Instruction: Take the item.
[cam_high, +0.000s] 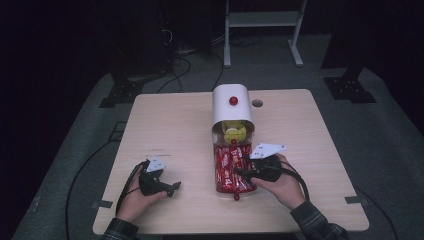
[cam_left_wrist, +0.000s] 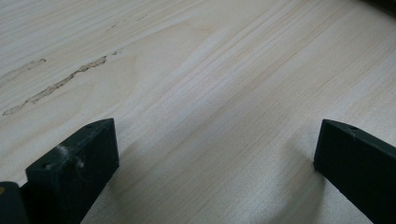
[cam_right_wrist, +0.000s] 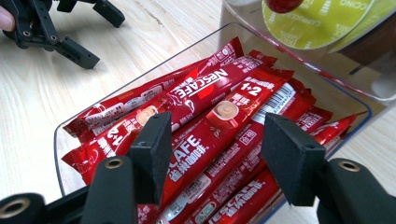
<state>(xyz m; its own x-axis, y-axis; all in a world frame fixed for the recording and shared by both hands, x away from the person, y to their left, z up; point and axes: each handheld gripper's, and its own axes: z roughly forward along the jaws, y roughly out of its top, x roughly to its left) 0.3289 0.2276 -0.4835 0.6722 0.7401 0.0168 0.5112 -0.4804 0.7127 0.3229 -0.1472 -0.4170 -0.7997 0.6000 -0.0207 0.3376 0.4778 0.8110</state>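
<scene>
We are working at a light wooden surface (cam_high: 175, 125), where a white dispenser (cam_high: 231, 107) with a red knob (cam_high: 233, 100) is standing near the far middle; a round cable hole (cam_high: 257, 103) is lying just beside it in the surface. A clear drawer (cam_right_wrist: 74, 121) is standing pulled out from the dispenser toward us and is holding a stack of red coffee sachets (cam_right_wrist: 219, 121). We are holding the right gripper (cam_right_wrist: 212, 149) over the near end of that drawer, its jaws standing apart on either side of the top sachets with the pads not pressing on any of them, so it is released. We are resting the left gripper (cam_high: 172, 189) on the bare surface to the left of the drawer, well apart from it; in the left gripper view its jaws are standing wide with only wood grain and a pale scuff mark (cam_left_wrist: 56, 86) between them, so it too is released. Nothing is standing between the right gripper and the sachets. The sachets are reading "NESCAFE" and "1+2", with further small print that we cannot make out. Above the drawer, yellow-green capsule lids (cam_right_wrist: 322, 18) are showing part of a word in capitals that we are reading as "CAPPUCCINO", cut off at the frame edge.
</scene>
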